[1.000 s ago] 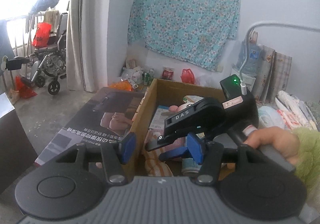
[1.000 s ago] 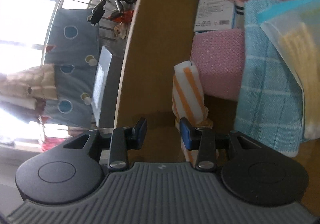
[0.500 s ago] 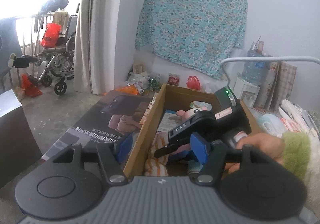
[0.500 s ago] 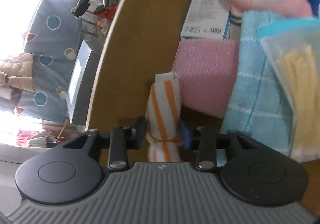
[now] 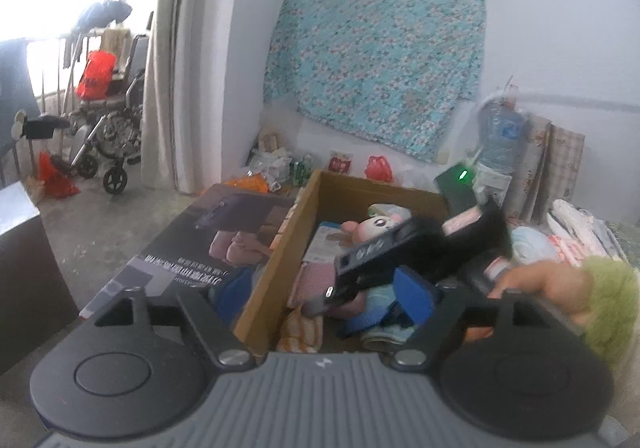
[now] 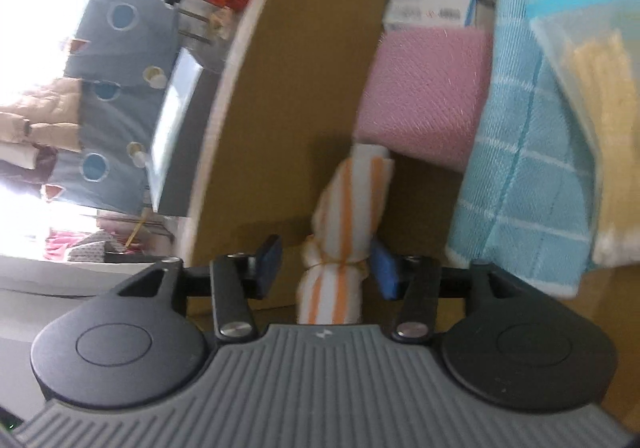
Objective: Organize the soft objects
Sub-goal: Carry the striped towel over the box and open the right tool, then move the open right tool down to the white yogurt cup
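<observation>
With the right gripper (image 6: 326,264) fingers just spreading off the rolled orange-and-white striped cloth (image 6: 344,232), it may topple against the brown cardboard box (image 6: 304,87) wall.

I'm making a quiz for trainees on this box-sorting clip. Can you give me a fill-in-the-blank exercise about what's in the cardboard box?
1. The rolled cloth between the right claw's open jaws is white with ____ stripes.
2. The folded pink knitted cloth lies inside a brown ____ box.
3. Next to the pink cloth lies a checked towel coloured light ____.
4. The plush toy in the box has a white face and ____ ears.

Missing words: orange; cardboard; blue; pink
</observation>
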Demonstrator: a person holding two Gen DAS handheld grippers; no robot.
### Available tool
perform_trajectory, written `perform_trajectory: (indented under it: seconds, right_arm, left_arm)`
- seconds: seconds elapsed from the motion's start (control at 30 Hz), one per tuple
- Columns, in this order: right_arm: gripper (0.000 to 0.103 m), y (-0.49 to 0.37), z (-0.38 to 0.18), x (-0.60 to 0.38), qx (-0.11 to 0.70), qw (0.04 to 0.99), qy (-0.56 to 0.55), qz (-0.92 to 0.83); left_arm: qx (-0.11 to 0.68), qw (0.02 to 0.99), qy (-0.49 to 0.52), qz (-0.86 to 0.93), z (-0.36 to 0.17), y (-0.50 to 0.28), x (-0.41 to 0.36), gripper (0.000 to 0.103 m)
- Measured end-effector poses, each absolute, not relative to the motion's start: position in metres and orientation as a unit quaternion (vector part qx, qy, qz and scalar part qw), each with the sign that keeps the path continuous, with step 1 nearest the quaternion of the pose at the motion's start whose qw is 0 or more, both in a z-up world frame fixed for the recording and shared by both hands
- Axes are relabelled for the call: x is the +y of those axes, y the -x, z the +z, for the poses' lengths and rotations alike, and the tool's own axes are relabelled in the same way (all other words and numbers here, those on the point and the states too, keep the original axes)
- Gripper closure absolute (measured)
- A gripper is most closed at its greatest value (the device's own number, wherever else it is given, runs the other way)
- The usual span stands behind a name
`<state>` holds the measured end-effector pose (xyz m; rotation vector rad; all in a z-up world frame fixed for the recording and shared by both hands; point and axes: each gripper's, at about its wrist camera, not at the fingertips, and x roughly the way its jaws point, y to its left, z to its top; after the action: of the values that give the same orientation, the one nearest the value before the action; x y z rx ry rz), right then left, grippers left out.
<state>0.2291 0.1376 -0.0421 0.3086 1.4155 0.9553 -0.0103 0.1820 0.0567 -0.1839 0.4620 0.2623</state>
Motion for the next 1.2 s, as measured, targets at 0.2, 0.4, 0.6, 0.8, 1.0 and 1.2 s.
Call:
perform_trajectory:
  seconds: [0.2,0.4,0.6,0.8,1.0,1.2]
  right_arm:
    - [0.033,-0.213,0.033,0.036,0.524,0.691,-0.189,0.462]
    - [0.024,-0.163,0.071,-0.155,0.389,0.774,-0.271,0.421]
    - [0.022,-0.089,0.044,-0.295,0.311,0.836,-0.337,0.3]
    - [0.023,-0.036,-0.021,-0.35,0.286,0.851,-0.379,0.223]
    - [0.036,-0.021,-0.086,-0.374,0.29,0.837,-0.435,0.166]
    - [0.051,-0.031,-0.1,-0.374,0.303,0.838,-0.429,0.147]
  left_arm:
    - [0.217,0.971,0.082,0.053,0.061,0.015,0.141,0.01]
    - [0.222,0.967,0.044,-0.116,0.051,0.01,0.056,0.007]
    - [0.252,0.934,-0.03,-0.252,0.025,-0.009,-0.04,0.007]
    - [0.278,0.91,-0.074,-0.298,-0.014,-0.035,-0.111,0.009]
    - [0.313,0.9,-0.065,-0.295,-0.043,-0.075,-0.138,0.026]
    - [0.321,0.894,-0.079,-0.303,-0.058,-0.101,-0.153,0.032]
